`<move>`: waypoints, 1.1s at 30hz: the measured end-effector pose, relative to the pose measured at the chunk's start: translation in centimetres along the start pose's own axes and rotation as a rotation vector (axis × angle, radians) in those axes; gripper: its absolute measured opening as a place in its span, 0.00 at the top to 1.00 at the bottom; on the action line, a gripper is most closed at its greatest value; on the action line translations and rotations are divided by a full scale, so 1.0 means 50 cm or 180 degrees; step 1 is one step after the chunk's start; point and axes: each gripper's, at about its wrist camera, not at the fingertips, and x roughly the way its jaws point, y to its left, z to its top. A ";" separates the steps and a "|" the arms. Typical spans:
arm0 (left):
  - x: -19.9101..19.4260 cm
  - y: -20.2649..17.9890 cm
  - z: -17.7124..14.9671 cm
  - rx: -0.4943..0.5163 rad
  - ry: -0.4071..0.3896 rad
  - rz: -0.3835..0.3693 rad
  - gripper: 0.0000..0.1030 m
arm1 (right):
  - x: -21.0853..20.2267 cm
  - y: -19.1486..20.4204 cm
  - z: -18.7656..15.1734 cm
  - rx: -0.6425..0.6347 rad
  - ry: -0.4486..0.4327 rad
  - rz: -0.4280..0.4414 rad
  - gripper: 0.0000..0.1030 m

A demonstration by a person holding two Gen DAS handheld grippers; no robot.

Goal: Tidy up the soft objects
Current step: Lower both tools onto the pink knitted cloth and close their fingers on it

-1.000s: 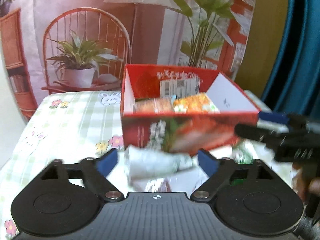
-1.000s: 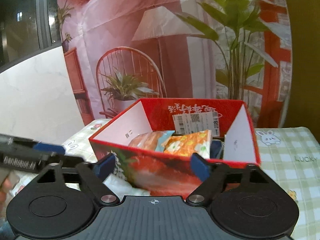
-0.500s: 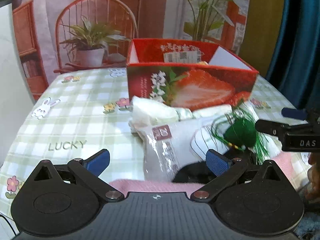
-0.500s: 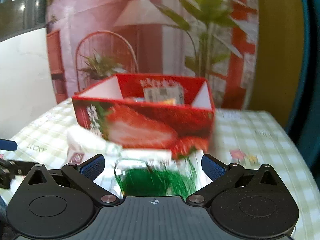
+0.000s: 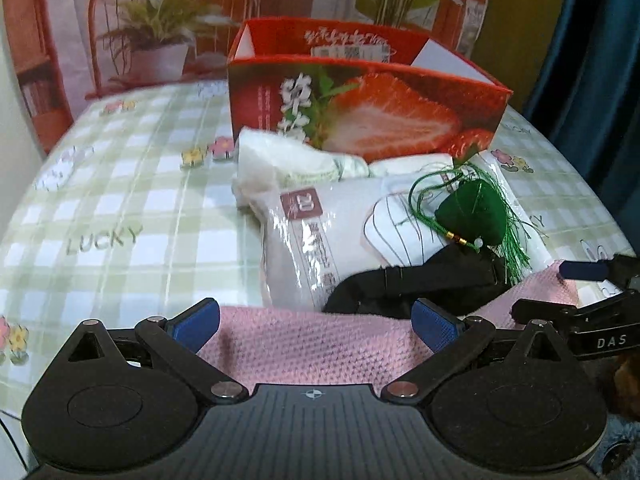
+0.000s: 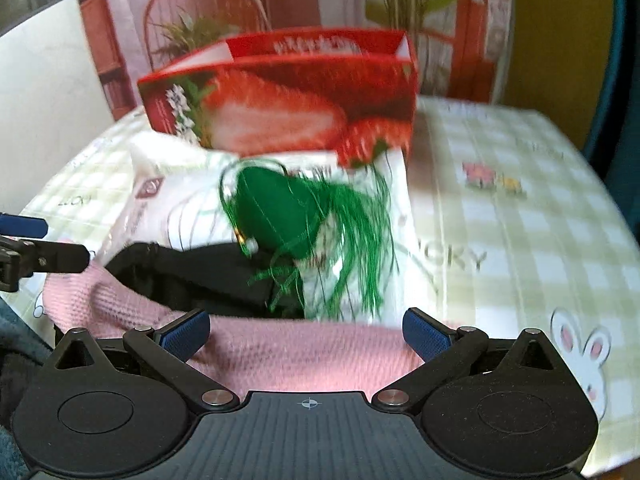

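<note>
Both the left gripper and right gripper gape wide and empty over the pink knit cloth, whose 12 o'clock green tassel may snag

You see a pink cloth of coarse matt knit, a glossy plastic packet behind it, and a glossy printed cardboard box beyond.
</note>
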 end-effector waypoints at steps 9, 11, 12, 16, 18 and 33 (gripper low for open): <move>0.012 -0.022 -0.012 0.0168 0.0178 -0.0111 0.01 | 0.032 -0.011 -0.004 0.0103 0.0293 0.0044 0.01; 0.022 -0.030 -0.013 0.0246 0.0243 -0.0163 0.02 | 0.039 -0.012 -0.006 0.0123 0.0340 0.0071 0.01; 0.030 -0.030 -0.014 0.0260 0.0284 -0.0195 0.04 | 0.045 -0.013 -0.005 0.0140 0.0359 0.0085 0.00; 0.071 -0.006 -0.020 0.0050 0.0455 -0.0370 0.11 | 0.047 -0.009 -0.006 0.0113 0.0341 0.0083 0.00; 0.075 0.006 -0.020 -0.0037 0.0421 -0.0416 0.13 | 0.051 -0.009 -0.004 0.0101 0.0317 0.0104 0.00; 0.065 0.008 -0.017 -0.0112 0.0380 -0.0342 0.22 | 0.028 -0.019 -0.003 0.0166 0.0234 0.0161 0.01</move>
